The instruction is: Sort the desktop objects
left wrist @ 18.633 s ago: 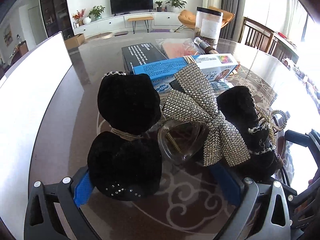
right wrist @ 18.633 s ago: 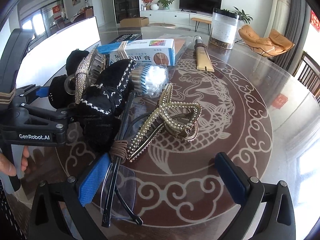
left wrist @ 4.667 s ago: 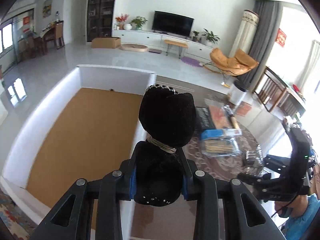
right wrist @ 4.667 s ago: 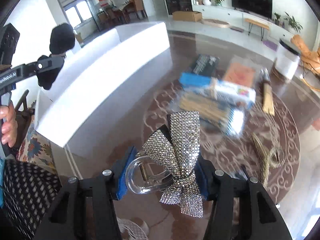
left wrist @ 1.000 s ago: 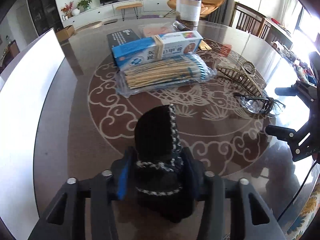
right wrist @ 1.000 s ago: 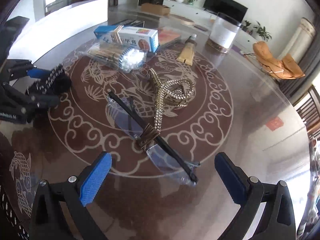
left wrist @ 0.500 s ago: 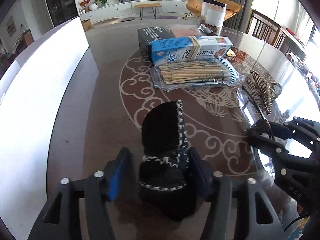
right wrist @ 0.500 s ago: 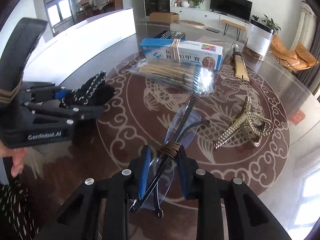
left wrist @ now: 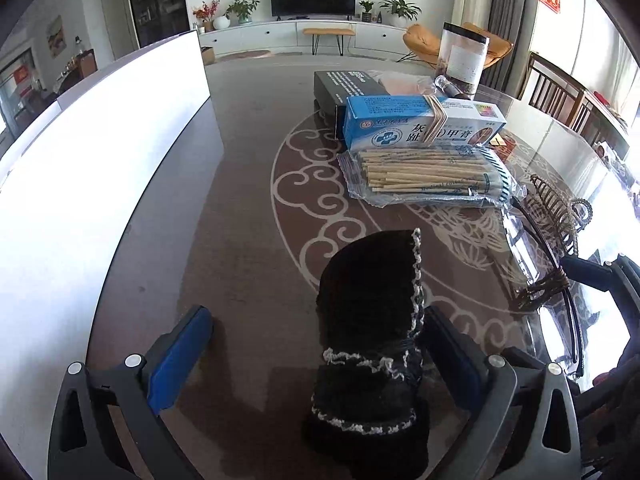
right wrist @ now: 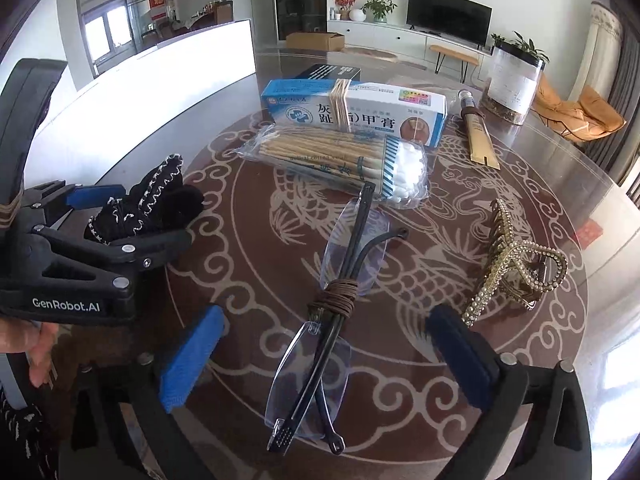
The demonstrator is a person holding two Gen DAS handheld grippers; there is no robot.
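Note:
A black knitted hair bow [left wrist: 372, 320] with white trim sits on the table between the pads of my left gripper [left wrist: 316, 316]. Its jaws are opening: the left pad stands well clear and the right pad is close beside the bow. In the right wrist view the same bow [right wrist: 148, 208] shows inside the left gripper [right wrist: 152, 212]. Folded rimless glasses [right wrist: 336, 300], bound with a brown cord, lie flat between the pads of my right gripper [right wrist: 326, 314]. Its jaws are opening too, and neither pad touches the glasses.
A gold rhinestone hair claw [right wrist: 516, 268] lies right of the glasses. Beyond are a cotton swab pack [right wrist: 344, 160], a blue and white box [right wrist: 352, 112], a black box [right wrist: 328, 72], a tube [right wrist: 478, 136] and a jar [right wrist: 514, 84]. A white bin wall [left wrist: 80, 200] runs along the left.
The left jaws have spread away from the black bow, which rests on the table. The right jaws, shut on the glasses half a second ago, have opened and the glasses lie flat.

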